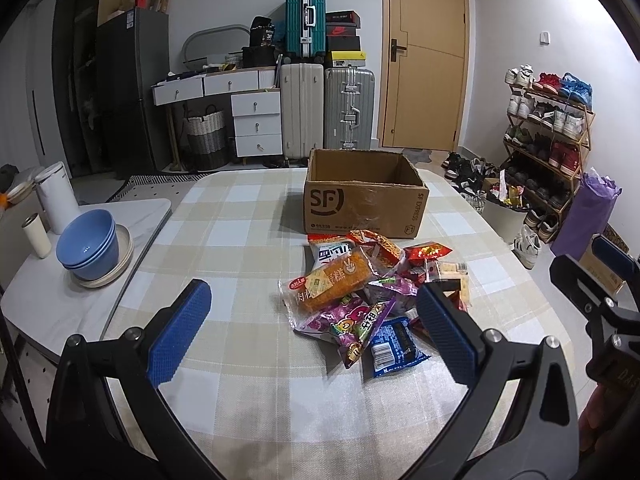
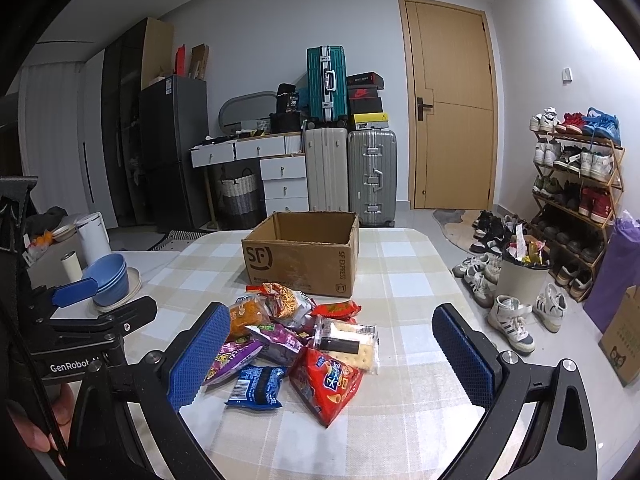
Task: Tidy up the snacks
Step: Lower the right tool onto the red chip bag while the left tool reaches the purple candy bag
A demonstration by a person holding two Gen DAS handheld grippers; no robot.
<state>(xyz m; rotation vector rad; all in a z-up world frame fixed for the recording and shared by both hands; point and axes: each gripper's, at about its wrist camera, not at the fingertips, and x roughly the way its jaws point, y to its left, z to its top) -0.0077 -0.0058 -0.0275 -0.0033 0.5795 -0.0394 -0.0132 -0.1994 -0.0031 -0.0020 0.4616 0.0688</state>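
Counter (image 1: 240,240), covered in a beige-and-white checked cloth: carries all task items.

Open brown cardboard box with "SF" print (image 1: 364,204): far centre of the counter, upright, top open, its visible interior bare.

Heap of packaged snacks (image 1: 372,292): just in front of the box, near centre. Contents include an orange cake in clear wrap (image 1: 340,276), a purple printed bag (image 1: 348,320), a dark blue biscuit packet (image 2: 256,386) on the near edge, a red chip bag (image 2: 328,380), a clear pack of pale crackers (image 2: 352,338) and a small red wrapper (image 2: 336,309) nearest the box. Packets overlap and touch one another.

Left gripper (image 1: 316,332): black frame, blue textured pads, jaws spread wide, holding nothing, hovering on the near side of the heap.

Right gripper (image 2: 332,352): same build, jaws spread wide, empty, also on the near side of the heap.

Stacked blue bowls on a cream plate (image 1: 90,246): left, on an adjoining white surface, beside a white kettle (image 1: 56,196).
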